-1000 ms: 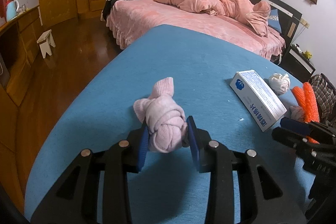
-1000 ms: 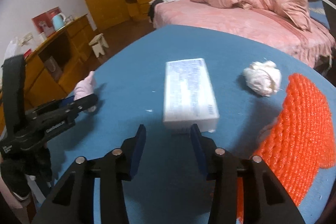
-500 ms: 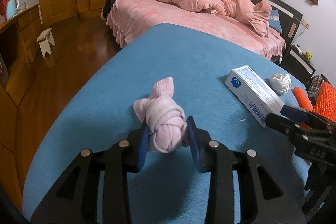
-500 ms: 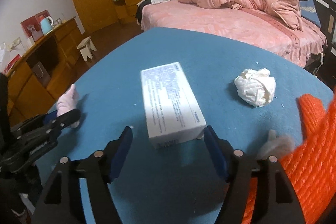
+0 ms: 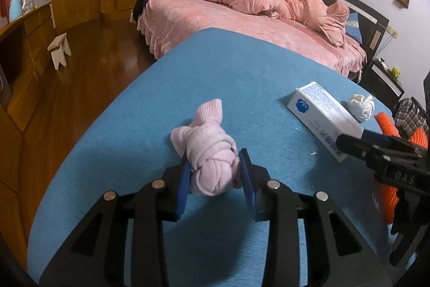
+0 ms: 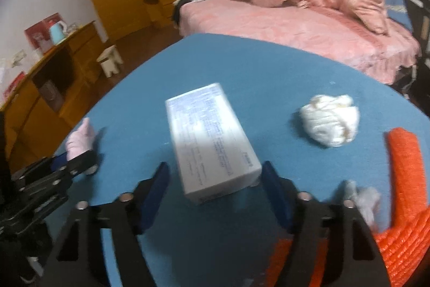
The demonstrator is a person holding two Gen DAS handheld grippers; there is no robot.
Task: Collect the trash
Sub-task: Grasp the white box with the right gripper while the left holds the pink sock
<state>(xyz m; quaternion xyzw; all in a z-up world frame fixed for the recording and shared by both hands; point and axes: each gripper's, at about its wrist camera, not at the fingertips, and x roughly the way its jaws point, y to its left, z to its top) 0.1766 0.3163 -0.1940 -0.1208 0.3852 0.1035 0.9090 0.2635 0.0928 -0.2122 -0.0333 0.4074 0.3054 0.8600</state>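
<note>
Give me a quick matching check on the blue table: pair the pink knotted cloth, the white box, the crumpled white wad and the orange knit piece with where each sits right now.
Things:
1. pink knotted cloth
2. white box
3. crumpled white wad
4. orange knit piece

Places:
A. loose on the table, beyond and right of the box
B. between the right gripper's closing jaws, not yet pressed
C. clamped in the left gripper
D. at the table's right edge

Pairs: 1-C, 2-B, 3-A, 4-D
</note>
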